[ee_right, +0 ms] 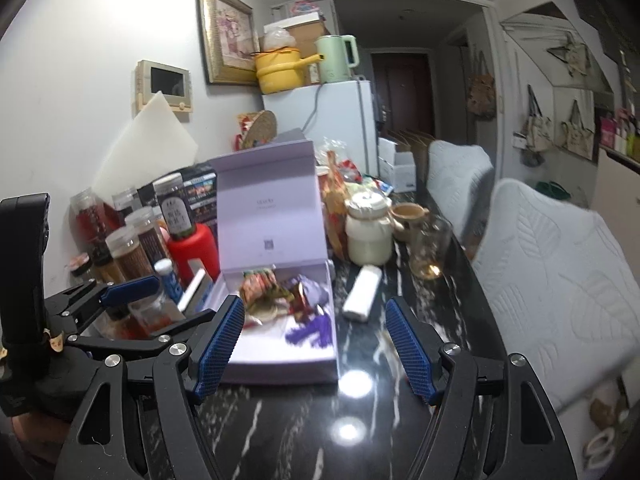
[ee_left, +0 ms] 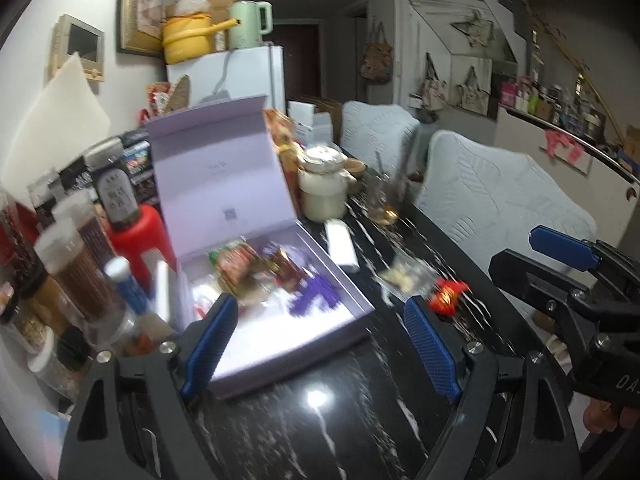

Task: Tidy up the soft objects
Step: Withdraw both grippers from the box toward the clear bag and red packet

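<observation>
With both sets of jaws open and empty, take the right gripper (ee_right: 316, 344) to the red packet (ee_left: 448, 294) on the worktop (ee_left: 320, 420) just right of the box (ee_left: 296, 336), and pinch it gently.

Black, white-veined table (ee_left: 360, 420); lilac box (ee_left: 224, 168); red wrapper (ee_left: 448, 296); blue pads (ee_right: 218, 346); yellow pot (ee_right: 280, 70); pale-green kettle (ee_right: 336, 58).

Both wrist views near, sharing box (ee_left: 280, 320).
</observation>
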A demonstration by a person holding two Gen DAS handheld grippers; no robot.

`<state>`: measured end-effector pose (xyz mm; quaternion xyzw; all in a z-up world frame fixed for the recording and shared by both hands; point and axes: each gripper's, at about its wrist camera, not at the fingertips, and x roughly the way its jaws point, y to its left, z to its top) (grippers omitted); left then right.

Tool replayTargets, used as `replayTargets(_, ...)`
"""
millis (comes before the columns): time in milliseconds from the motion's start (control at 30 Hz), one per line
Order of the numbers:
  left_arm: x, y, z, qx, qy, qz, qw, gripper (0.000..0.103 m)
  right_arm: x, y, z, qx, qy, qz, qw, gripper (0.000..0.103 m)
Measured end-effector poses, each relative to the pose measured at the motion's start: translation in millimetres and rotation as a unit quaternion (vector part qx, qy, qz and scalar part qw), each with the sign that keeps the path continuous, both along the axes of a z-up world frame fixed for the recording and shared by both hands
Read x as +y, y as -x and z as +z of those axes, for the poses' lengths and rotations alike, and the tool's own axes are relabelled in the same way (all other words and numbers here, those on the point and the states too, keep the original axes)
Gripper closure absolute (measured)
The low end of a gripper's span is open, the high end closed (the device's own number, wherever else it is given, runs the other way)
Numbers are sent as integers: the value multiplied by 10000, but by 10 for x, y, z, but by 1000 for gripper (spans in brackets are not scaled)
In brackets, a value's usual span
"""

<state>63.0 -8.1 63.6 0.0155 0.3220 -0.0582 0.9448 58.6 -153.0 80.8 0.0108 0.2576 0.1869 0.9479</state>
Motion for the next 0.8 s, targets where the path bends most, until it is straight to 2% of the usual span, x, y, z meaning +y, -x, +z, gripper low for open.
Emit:
replayTargets(400,-553,152,-529,477,-29,-629,9969,18,-633,357,-593,613,-194,-742,9952,29)
replayTargets(800,-872,-226,-928,979,-33,-765,9922,18,-1106,243,-1014,1083,-288,-1234,9860,29)
